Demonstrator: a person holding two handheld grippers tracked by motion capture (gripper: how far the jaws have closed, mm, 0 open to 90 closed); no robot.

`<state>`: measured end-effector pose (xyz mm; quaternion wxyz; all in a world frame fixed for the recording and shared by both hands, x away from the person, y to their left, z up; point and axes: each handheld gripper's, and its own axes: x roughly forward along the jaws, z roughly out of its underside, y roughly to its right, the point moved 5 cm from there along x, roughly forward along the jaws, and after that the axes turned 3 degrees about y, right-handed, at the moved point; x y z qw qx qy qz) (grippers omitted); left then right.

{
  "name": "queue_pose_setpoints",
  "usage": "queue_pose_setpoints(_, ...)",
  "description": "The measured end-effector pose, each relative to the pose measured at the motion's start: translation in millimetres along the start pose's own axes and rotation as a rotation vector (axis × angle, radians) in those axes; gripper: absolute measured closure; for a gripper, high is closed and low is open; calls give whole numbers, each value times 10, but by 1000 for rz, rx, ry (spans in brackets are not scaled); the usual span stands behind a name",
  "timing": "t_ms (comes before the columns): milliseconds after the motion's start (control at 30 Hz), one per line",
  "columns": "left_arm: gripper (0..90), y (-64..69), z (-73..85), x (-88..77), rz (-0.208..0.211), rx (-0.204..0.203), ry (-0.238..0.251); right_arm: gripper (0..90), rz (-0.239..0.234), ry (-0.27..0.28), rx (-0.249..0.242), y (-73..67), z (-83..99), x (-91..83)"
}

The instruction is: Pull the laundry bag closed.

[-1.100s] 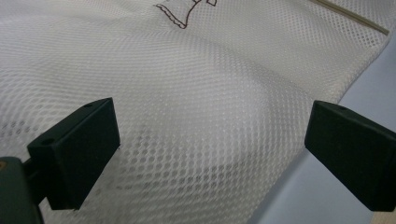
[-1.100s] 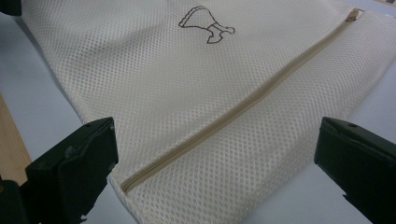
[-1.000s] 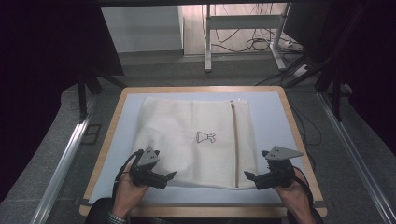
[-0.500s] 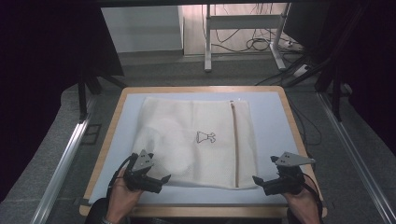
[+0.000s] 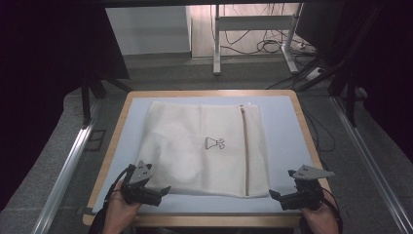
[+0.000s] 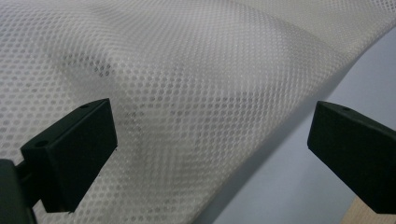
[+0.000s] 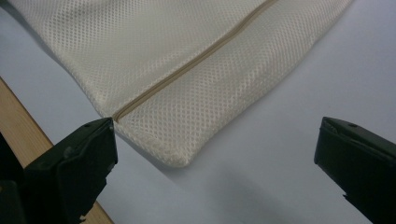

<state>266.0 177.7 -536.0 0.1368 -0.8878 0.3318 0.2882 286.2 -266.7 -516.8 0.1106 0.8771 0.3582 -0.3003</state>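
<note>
A cream mesh laundry bag (image 5: pixel 204 151) lies flat on the pale blue table mat (image 5: pixel 285 131), with a zipper (image 5: pixel 244 151) along its right side and a small printed dress symbol (image 5: pixel 214 143). My left gripper (image 5: pixel 163 190) stands open at the bag's near left corner; its jaws straddle the mesh (image 6: pixel 196 116) there. My right gripper (image 5: pixel 273 195) is open just off the bag's near right corner (image 7: pixel 180 158), where the zipper (image 7: pixel 187 65) ends, and holds nothing.
The table has a wooden rim (image 5: pixel 204 220) around the mat. Bare mat (image 7: pixel 289 140) lies right of the bag. Behind the table stand a white desk frame (image 5: pixel 253 34) with cables on the floor and metal rails (image 5: pixel 65 170) at both sides.
My right gripper has drawn back toward the near right edge, off the bag's corner. My left gripper has slid slightly back and stays at the near left corner.
</note>
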Motion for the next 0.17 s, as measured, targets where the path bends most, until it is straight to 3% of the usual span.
queue_pose_setpoints(167, 12, 7, 17, 1, -3, 7, -12, 0, -5, 0, 1, 3, 9, -2)
